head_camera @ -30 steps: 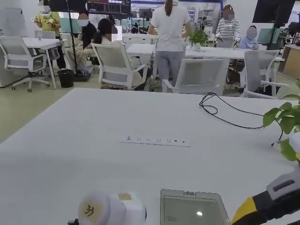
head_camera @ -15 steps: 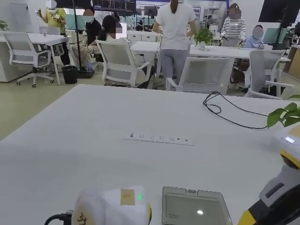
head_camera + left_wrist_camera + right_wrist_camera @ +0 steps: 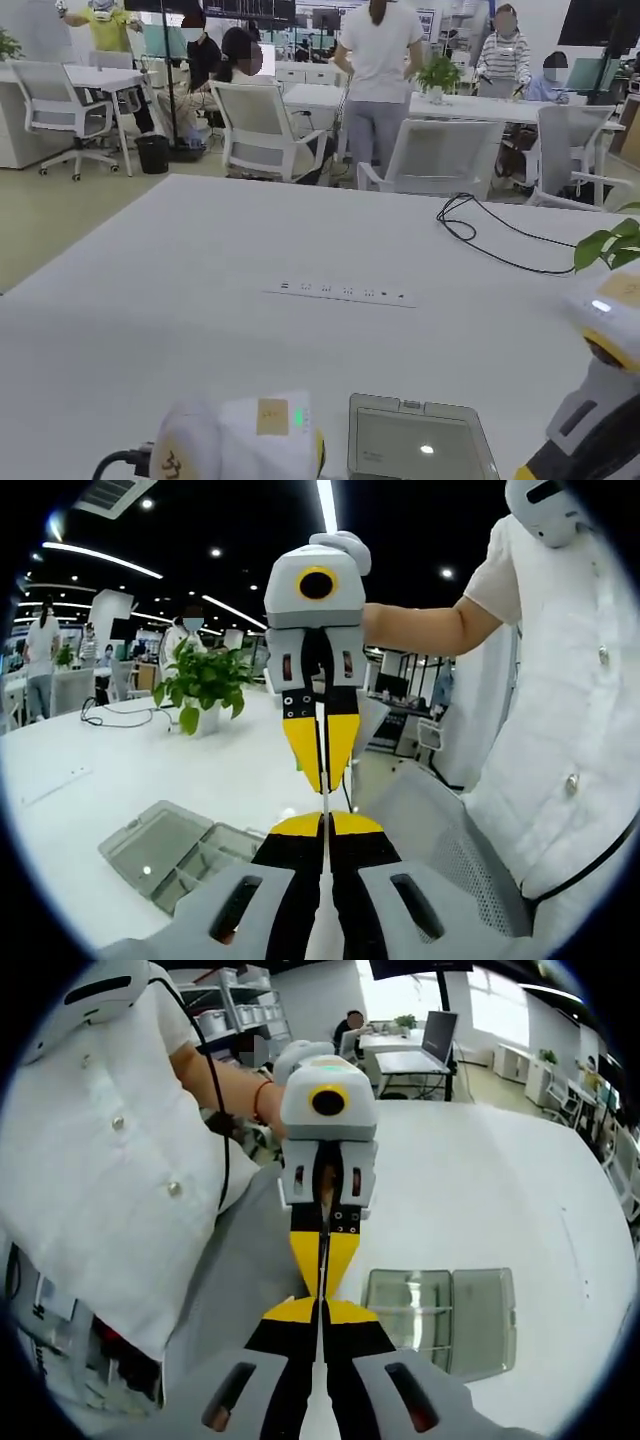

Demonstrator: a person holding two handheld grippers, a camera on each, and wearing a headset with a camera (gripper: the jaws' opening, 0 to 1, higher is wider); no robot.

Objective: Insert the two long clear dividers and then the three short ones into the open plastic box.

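Left tongs (image 3: 325, 828) and right tongs (image 3: 322, 1308) are both closed, held nose to nose with tips almost touching. I read that as an alignment pose, not a grasp; I can't make out a divider pinched in either. The shallow clear plastic box (image 3: 398, 1338) lies open on the white table (image 3: 200, 300), below and beside the meeting tips, lid flat alongside. Faint lines inside — seated dividers or slots, can't tell.

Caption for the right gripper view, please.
Right claw and left claw, both shut, meet tip to tip beside the open plastic box.
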